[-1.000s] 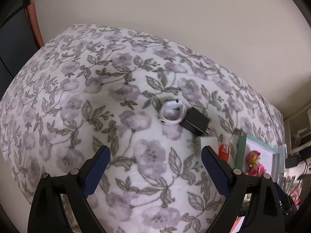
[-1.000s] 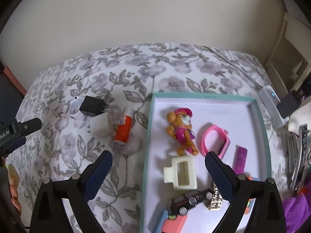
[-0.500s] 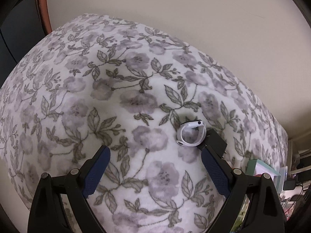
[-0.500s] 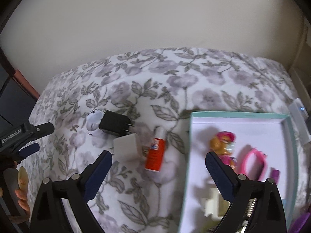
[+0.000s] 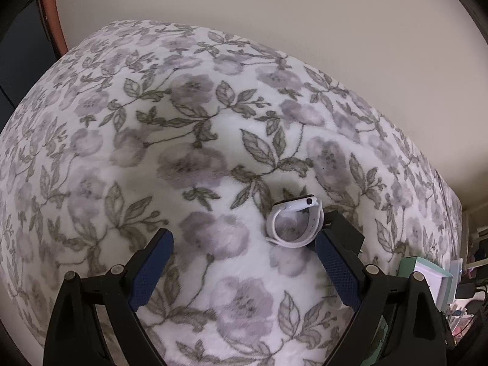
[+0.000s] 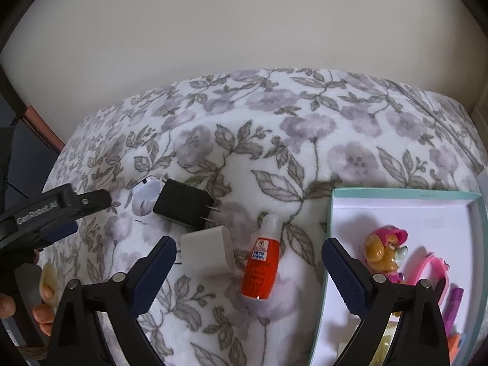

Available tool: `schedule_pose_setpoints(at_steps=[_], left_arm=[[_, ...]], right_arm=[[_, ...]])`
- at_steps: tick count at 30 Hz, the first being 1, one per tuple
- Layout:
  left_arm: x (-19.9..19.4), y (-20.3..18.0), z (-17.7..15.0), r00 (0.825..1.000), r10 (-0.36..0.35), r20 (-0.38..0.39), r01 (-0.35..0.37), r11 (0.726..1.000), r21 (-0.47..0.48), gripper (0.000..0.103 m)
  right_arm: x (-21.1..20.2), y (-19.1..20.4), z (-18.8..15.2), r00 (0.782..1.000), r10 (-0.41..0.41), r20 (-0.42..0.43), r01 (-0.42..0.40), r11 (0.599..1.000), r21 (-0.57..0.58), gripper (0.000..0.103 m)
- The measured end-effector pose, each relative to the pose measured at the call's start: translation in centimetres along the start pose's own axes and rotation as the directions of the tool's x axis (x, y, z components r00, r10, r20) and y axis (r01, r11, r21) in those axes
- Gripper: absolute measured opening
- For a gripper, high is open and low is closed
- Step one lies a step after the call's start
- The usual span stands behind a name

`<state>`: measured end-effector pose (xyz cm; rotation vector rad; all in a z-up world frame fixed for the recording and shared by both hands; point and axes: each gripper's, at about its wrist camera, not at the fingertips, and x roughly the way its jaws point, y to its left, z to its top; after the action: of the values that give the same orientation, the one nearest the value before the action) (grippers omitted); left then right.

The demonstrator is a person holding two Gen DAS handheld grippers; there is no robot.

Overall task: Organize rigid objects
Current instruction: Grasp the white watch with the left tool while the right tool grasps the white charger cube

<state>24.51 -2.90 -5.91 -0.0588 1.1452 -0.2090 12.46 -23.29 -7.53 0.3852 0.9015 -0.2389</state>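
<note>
A white smartwatch (image 5: 294,224) lies on the floral blanket (image 5: 183,158), just ahead of my open left gripper (image 5: 244,251), close to its right finger. A black plug (image 5: 343,228) shows behind that finger. In the right wrist view my open right gripper (image 6: 248,254) hovers over an orange bottle (image 6: 262,267) and a white charger cube (image 6: 207,254). The black plug (image 6: 183,205) and the watch (image 6: 145,195) lie further left, with the left gripper (image 6: 61,210) beside them. A teal-rimmed tray (image 6: 331,231) at the right holds a pink toy figure (image 6: 385,251) and a pink band (image 6: 427,270).
A beige wall runs behind the blanket. The tray's corner (image 5: 427,273) shows at the right in the left wrist view, with clutter beyond it. A dark cabinet with a red edge (image 5: 50,21) stands at the left. More small items lie low in the tray (image 6: 454,302).
The left gripper has moved in toward the white watch, which now sits near its right finger. The right gripper has swung left from over the tray to over the orange bottle and white cube.
</note>
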Motion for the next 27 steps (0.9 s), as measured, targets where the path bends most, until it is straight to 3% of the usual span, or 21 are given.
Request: schedule_pose_setpoints(at_steps=[13,17,19,27], left_arm=[[3.4,-1.2,0.1,1.0,0.022,-0.022,-0.021,0.999,0.035,0.087],[4.0,-1.4,0.0,0.999,0.021,-0.027,-0.02,0.999,0.041,0.085],[4.3,-1.4,0.0,0.999,0.015,-0.032,-0.014,0.999,0.038,0.074],[5.2,-1.6,-0.3,0.999,0.011,-0.047,-0.008,0.998,0.054,0.064]], right_arm=[[1.6,-1.2,0.3,1.0,0.006,-0.028,-0.005,0.999,0.05,0.074],[1.5,-1.2,0.2,0.999,0.023,-0.023,-0.022,0.998,0.053,0.074],[1.4,-0.7,0.2,0.999,0.036,-0.016,-0.036,0.999,0.037,0.069],[1.7,1.6,-0.1,0.997,0.078,-0.029,-0.079,0.997,-0.024,0.062]])
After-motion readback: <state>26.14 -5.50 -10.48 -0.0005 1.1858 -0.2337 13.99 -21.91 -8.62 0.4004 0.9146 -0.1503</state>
